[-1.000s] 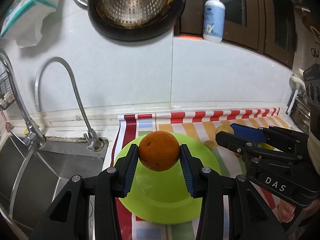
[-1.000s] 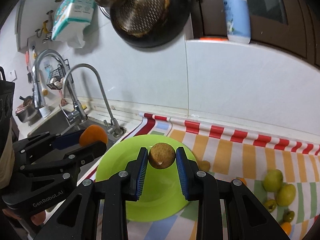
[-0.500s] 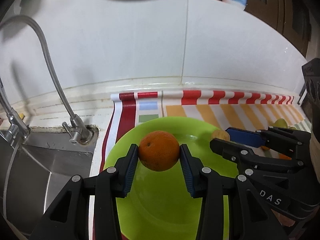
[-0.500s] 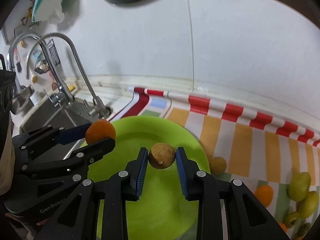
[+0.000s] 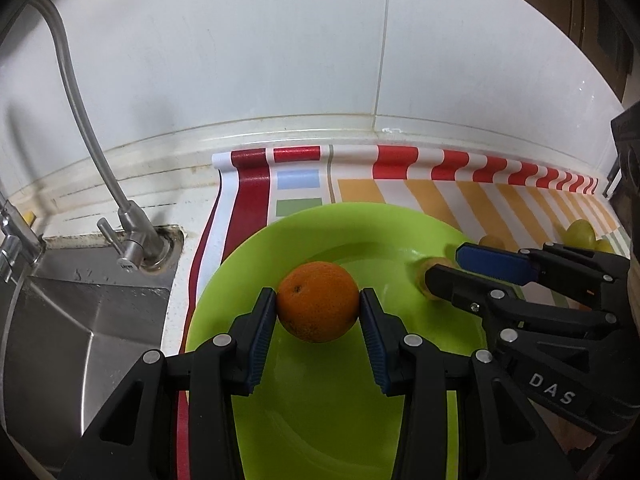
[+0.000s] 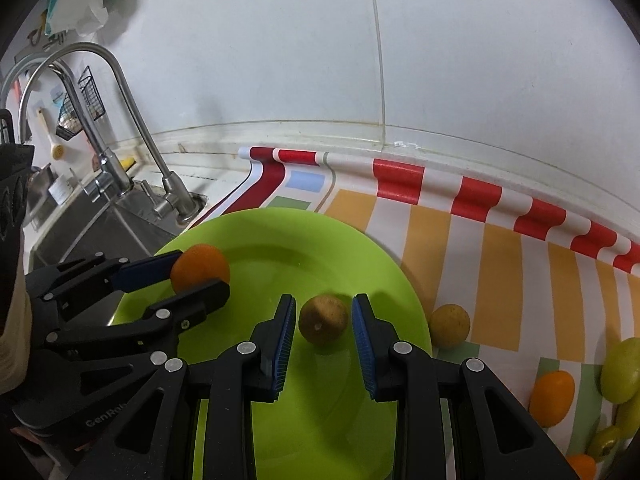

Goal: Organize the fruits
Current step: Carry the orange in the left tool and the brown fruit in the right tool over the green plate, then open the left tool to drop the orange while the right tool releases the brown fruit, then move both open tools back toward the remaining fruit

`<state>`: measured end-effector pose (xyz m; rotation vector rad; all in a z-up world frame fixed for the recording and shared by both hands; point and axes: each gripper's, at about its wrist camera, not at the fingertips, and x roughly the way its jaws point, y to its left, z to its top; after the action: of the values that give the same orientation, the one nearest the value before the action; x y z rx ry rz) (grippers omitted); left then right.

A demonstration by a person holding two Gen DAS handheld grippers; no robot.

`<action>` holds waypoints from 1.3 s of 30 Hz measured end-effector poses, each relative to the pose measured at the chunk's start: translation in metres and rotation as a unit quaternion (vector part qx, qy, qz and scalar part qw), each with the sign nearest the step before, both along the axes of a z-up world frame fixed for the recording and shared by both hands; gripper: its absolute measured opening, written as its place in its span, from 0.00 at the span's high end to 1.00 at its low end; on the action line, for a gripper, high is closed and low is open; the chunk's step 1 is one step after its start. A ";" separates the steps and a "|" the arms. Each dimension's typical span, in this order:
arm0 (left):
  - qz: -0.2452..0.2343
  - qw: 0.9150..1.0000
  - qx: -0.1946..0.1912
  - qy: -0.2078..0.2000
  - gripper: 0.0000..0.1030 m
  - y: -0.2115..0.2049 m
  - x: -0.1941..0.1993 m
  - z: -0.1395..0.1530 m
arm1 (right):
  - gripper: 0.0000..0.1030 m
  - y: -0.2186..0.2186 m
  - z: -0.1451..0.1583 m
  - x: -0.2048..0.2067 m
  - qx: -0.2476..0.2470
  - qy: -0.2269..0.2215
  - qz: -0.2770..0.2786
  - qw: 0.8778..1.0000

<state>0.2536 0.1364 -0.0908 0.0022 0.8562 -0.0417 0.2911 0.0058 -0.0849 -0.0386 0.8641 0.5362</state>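
My left gripper (image 5: 318, 300) is shut on an orange (image 5: 318, 306) and holds it low over the lime-green plate (image 5: 320, 420). To its right, my right gripper (image 5: 448, 264) reaches over the same plate. In the right wrist view, my right gripper (image 6: 323, 310) is shut on a small brown round fruit (image 6: 323, 319) above the plate (image 6: 300, 240). My left gripper (image 6: 200, 276) and its orange (image 6: 199, 266) show at the left. Whether either fruit touches the plate I cannot tell.
A striped cloth (image 6: 460, 240) covers the counter under the plate. Loose fruit lies right of the plate: a yellow-brown round one (image 6: 449, 325), a small orange one (image 6: 552, 398) and green ones (image 6: 620, 370). A faucet (image 5: 132, 240) and steel sink (image 5: 72, 340) are at the left.
Both grippers have come down and closer to the green plate, each still holding its fruit. The views have tilted downward, so the hanging pan and soap bottle have left the frame.
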 end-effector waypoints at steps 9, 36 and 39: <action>0.025 0.999 0.003 -0.045 0.41 0.001 -0.021 0.037 | 0.67 -0.014 0.020 -0.016 0.014 -0.022 -0.016 1.000; 0.012 0.986 0.002 -0.167 0.17 -0.059 -0.145 0.122 | 0.51 -0.103 0.103 -0.148 0.041 -0.123 -0.093 0.987; 0.008 0.984 0.009 -0.179 0.16 -0.068 -0.158 0.126 | 0.50 -0.114 0.107 -0.161 0.039 -0.135 -0.106 0.984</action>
<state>0.0960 0.0681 0.0348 0.0197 0.4957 -0.0171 0.1297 -0.1086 0.0223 0.0513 0.5728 0.3547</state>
